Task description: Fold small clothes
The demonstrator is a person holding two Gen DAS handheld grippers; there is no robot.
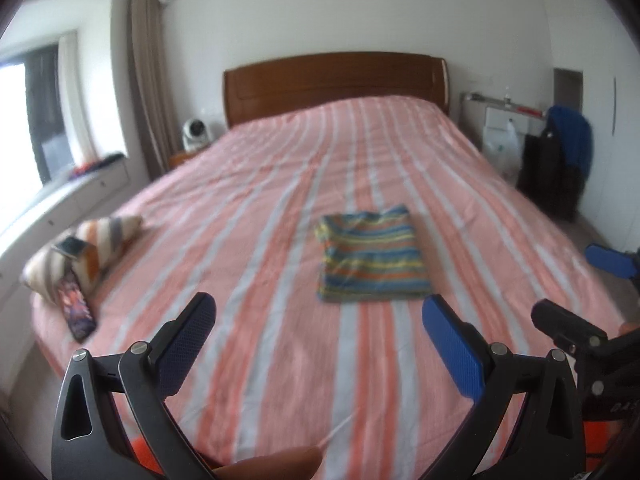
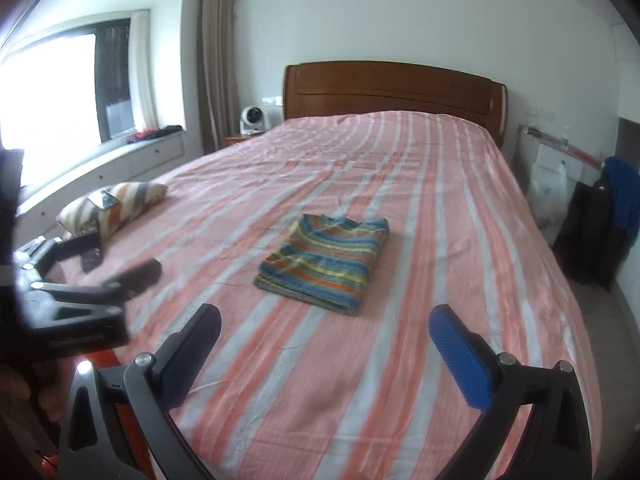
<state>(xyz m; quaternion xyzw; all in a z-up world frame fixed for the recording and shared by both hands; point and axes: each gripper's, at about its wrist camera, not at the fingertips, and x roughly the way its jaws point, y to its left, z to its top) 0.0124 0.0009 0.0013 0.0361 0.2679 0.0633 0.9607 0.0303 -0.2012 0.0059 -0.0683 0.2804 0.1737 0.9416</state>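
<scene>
Now | both grippers wide open, empty | folded shirt (image 1: 372, 256) on bed (image 1: 280, 184) | pillow (image 1: 86, 248) left

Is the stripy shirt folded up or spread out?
Folded. The stripy shirt lies as a neat small rectangle on the bed, with layered edges showing; neither claw touches it.

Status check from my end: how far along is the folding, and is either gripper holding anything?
Done: the striped garment lies folded into a compact rectangle on the bed. In hand: nothing. The left gripper and right gripper are both open, back from the garment and not touching it. Left: no other unfolded clothes show on the bed; only a striped pillow sits near its edge.
</scene>
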